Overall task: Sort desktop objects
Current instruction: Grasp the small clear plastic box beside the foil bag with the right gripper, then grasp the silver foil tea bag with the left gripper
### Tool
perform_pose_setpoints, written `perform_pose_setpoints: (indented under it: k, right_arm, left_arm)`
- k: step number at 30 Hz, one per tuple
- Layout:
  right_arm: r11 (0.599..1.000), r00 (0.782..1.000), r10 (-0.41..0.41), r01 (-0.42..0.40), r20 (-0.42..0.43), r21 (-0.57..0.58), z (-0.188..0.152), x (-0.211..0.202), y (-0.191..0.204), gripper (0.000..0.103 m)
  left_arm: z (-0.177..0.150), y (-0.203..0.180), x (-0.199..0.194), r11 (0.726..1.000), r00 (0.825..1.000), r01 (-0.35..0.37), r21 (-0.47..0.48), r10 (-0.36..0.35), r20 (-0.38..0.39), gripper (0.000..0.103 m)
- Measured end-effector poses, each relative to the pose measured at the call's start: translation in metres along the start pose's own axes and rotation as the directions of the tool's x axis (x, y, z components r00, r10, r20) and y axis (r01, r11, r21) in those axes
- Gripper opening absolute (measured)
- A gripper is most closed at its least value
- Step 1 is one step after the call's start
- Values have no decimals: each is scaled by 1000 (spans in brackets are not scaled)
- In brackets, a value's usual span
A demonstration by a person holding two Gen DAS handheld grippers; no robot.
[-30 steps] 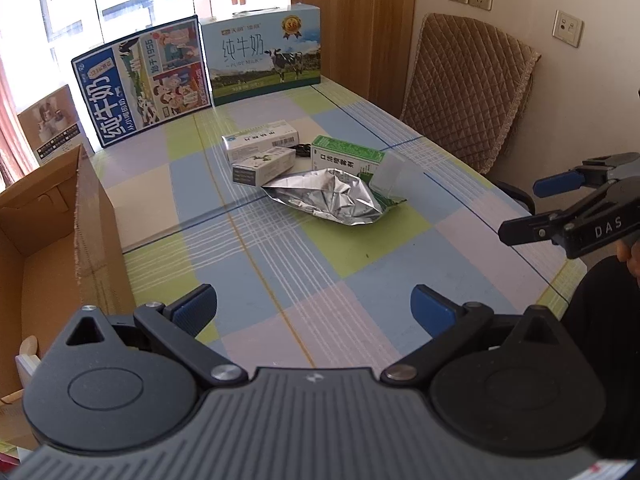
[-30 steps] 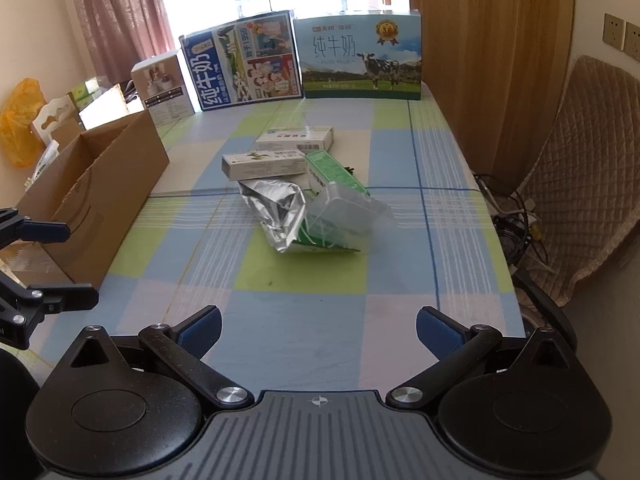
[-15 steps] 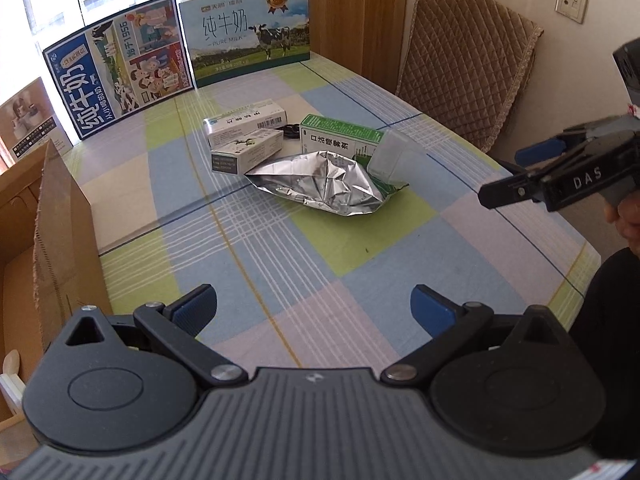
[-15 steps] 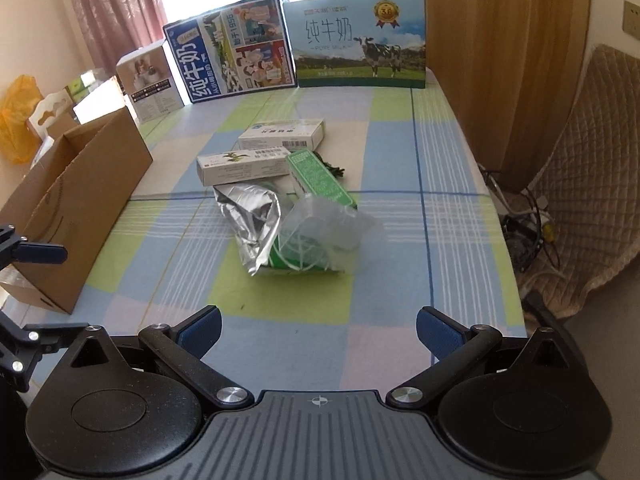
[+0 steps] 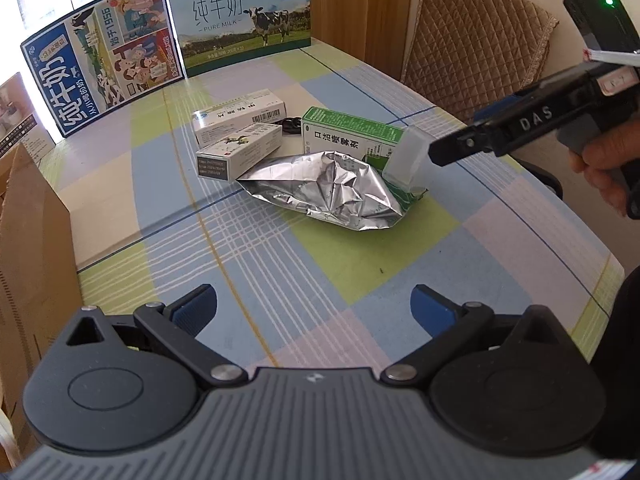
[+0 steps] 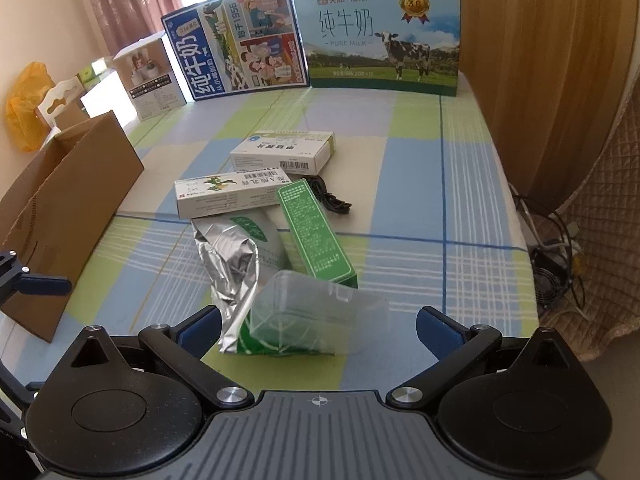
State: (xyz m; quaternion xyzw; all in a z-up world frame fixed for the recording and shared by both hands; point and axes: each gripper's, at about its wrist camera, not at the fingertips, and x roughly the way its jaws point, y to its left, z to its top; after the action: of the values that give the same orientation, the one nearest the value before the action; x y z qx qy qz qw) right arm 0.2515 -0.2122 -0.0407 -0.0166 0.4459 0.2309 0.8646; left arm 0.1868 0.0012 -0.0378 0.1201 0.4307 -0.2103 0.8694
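Change since earlier frames: right gripper [image 6: 318, 330] advanced toward pile; clear case [image 6: 320, 312] now fills lower centre of right view, was mid-frame before.
Right claw: fingers spread wide, empty, flanking case without touching.
Left gripper [image 5: 310, 306]: fingers apart, empty, low in left view, well short of pile.
Pile: centre of table [image 6: 440, 184]. Foil bag [image 6: 236, 264] under case's left side; green box [image 6: 316, 232] behind case; two white boxes [image 6: 256, 172] further back; black cord [image 6: 328, 196] beside them.
Case from left view: frosted block [image 5: 408, 160] right of centre, right finger tip just beside it.
Carton [image 6: 60, 208]: left edge of right view, open; likely drop point.
Step in hand (judged): grasp of case.
Method: centre case between pads; go low enough for side walls, not lid rim; close gently, thin plastic likely to flex or squirt out.
Risk: foil bag caught by left pad; lift straight up, check bag stays down.
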Motion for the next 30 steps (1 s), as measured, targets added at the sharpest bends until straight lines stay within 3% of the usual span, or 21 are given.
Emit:
perform_pose_setpoints:
  k: [6,14,18,25,30]
  right_arm:
    - [998,995,64,-63,-81,13,11,27,-14,101]
    - [986,981,137,-122,-135,116,12,48,-33,100]
    - [982,980,151,-134,-130,131,11,50,-35,89]
    - [998,994,54,-50,-95,47,10,44,-29,88]
    - [983,992,-110,100,-58,-156,0,50,-11,88]
  left_arm:
    - [8,6,16,1000,1000,9,3,-9,-19,101]
    - [15,11,33,1000,1000,11,0,-11,-25,101]
    - [16,14,39,1000,999,17,-8,-17,-32,101]
    - [13,18,42,1000,999,17,-19,-18,-35,101]
    - [10,20,42,1000,999,16,-23,-17,-39,101]
